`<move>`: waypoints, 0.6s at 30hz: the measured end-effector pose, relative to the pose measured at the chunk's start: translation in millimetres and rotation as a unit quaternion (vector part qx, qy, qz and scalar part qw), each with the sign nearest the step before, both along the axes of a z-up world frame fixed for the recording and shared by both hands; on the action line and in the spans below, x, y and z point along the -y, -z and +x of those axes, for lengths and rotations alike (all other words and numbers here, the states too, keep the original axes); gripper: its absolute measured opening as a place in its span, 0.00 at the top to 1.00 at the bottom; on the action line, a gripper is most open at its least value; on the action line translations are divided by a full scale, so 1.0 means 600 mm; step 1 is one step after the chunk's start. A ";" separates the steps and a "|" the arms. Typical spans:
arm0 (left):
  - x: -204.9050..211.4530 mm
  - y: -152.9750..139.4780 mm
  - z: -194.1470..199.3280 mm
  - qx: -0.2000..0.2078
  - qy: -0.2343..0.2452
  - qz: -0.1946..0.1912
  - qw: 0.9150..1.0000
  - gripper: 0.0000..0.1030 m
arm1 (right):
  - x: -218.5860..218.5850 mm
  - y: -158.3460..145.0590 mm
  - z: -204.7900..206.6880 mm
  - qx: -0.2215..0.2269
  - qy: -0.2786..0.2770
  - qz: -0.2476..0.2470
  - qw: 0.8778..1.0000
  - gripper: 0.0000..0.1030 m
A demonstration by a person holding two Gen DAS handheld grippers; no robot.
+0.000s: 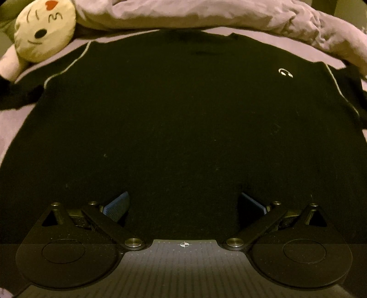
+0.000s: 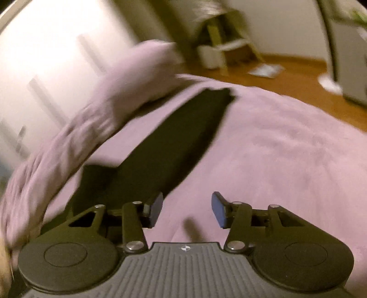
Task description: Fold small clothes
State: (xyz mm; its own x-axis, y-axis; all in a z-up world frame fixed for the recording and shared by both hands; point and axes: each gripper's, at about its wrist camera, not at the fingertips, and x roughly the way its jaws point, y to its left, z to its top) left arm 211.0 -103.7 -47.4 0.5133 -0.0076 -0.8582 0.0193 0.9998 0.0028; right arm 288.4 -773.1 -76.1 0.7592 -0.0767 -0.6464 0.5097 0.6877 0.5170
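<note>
1 black shirt (image 1: 179, 110) flat on the mauve bedsheet (image 2: 286, 155), fills most of the left wrist view; collar at 12 o'clock, small white logo (image 1: 285, 73) at 2 o'clock, 2 pale seam lines at the shoulders. 1 sleeve (image 2: 183, 137) runs toward 12 o'clock in the right wrist view, which is blurred. 1 cream plush toy (image 1: 43, 34) at 10 o'clock, touching the shirt's shoulder. 1 bunched mauve duvet (image 1: 206, 16) along the top edge, just beyond the collar. Left gripper (image 1: 183, 205): jaws wide apart over the hem area, nothing between. Right gripper (image 2: 187, 209): jaws apart over bare sheet, nothing pinched, sleeve just beside its left finger (image 2: 156, 212). Wood floor (image 2: 298, 73) and a stool (image 2: 227, 39) beyond the bed.
</note>
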 end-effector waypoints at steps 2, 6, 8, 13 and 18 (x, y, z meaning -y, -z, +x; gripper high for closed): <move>-0.009 0.001 0.003 0.003 -0.004 -0.004 1.000 0.00 | 0.045 0.023 0.035 0.019 0.038 0.040 0.998 0.54; -0.001 -0.001 -0.008 0.011 0.003 -0.001 1.000 0.00 | 0.099 0.076 0.102 0.049 0.101 0.099 0.989 0.54; -0.003 0.000 -0.009 0.012 0.011 -0.002 1.000 0.00 | 0.103 0.091 0.121 0.067 0.118 0.109 0.985 0.56; -0.013 -0.003 -0.006 -0.002 0.019 -0.019 1.000 0.00 | 0.104 0.094 0.143 0.070 0.122 0.111 0.984 0.90; -0.018 -0.014 -0.010 -0.010 0.022 -0.018 1.000 0.00 | 0.076 0.029 0.104 0.097 0.104 0.079 0.987 0.92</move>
State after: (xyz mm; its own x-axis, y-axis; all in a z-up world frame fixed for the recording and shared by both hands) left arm 205.2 -92.7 -39.2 0.4950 -0.0602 -0.8668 0.0623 0.9975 -0.0337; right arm 351.0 -818.6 -93.6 0.8485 -0.1532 -0.5066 0.5118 0.4813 0.7117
